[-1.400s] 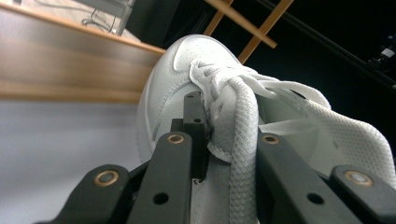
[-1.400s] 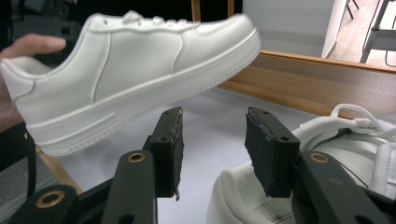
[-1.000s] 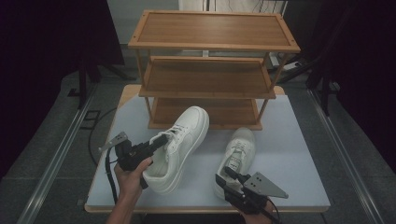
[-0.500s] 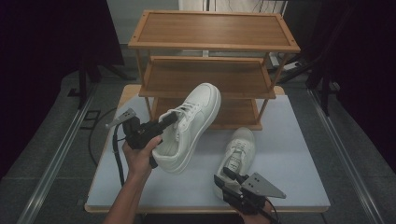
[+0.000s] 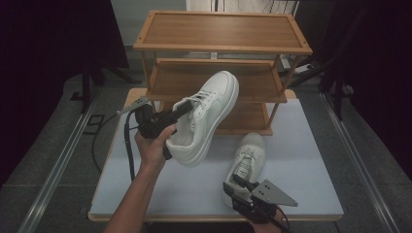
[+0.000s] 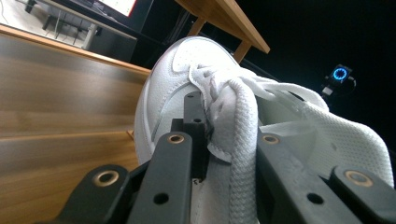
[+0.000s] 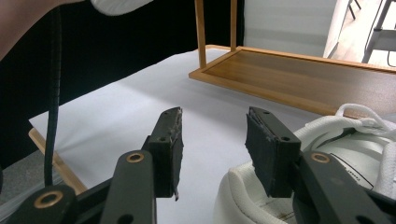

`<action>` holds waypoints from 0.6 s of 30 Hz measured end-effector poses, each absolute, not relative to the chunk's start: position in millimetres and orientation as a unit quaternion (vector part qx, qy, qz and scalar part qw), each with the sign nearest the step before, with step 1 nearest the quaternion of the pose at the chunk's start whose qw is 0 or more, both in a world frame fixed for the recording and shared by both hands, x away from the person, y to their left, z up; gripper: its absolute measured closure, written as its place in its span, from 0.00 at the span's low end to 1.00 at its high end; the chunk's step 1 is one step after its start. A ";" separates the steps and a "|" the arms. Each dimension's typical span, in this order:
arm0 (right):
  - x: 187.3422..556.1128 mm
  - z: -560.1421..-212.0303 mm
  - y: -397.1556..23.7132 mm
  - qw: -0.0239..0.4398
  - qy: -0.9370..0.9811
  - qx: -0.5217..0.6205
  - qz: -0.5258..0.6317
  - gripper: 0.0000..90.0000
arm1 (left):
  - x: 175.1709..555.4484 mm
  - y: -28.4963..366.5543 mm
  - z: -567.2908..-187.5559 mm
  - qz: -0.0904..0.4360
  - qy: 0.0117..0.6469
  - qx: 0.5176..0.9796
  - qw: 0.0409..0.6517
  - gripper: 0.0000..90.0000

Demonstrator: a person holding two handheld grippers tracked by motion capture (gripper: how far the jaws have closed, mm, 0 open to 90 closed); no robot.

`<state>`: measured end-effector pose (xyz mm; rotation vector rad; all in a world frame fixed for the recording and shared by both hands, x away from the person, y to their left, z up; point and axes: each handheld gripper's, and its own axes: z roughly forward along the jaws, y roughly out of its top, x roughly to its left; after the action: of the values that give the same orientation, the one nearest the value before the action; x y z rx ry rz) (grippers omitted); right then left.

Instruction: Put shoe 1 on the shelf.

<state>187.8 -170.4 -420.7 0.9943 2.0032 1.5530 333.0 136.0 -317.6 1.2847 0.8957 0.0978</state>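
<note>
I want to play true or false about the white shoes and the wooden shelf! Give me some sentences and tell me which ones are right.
1. The left hand-held gripper holds a white shoe up in the air. True.
2. The second white shoe sits on the top shelf. False: it lies on the table, in front of the wooden rack.
3. The right hand-held gripper is clamped on a shoe. False: its jaws stand apart, nothing pressed between them.
4. The rack's top shelf has nothing on it. True.
5. The lifted shoe is black. False: it is white.
</note>
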 end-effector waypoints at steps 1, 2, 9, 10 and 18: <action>187.9 -420.8 -170.3 0.208 0.720 0.357 0.558 0.62 | 334.6 135.1 -316.1 0.046 0.403 0.578 0.708 0.91; 187.9 -421.0 -170.2 0.207 0.720 0.357 0.557 0.62 | 336.4 134.3 -314.8 0.048 0.403 0.577 0.708 0.91; 187.9 -420.7 -170.7 0.208 0.719 0.358 0.558 0.61 | 349.7 130.3 -308.7 0.055 0.413 0.573 0.706 0.91; 188.0 -420.5 -171.0 0.207 0.719 0.358 0.558 0.61 | 352.1 129.4 -307.6 0.061 0.415 0.573 0.705 0.91; 188.3 -420.8 -171.5 0.205 0.719 0.359 0.559 0.61 | 378.6 121.1 -302.5 0.084 0.438 0.562 0.696 0.91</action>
<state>188.3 -171.5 -420.8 1.0006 2.0042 1.5590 378.6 121.1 -302.5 1.2542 0.9772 0.1870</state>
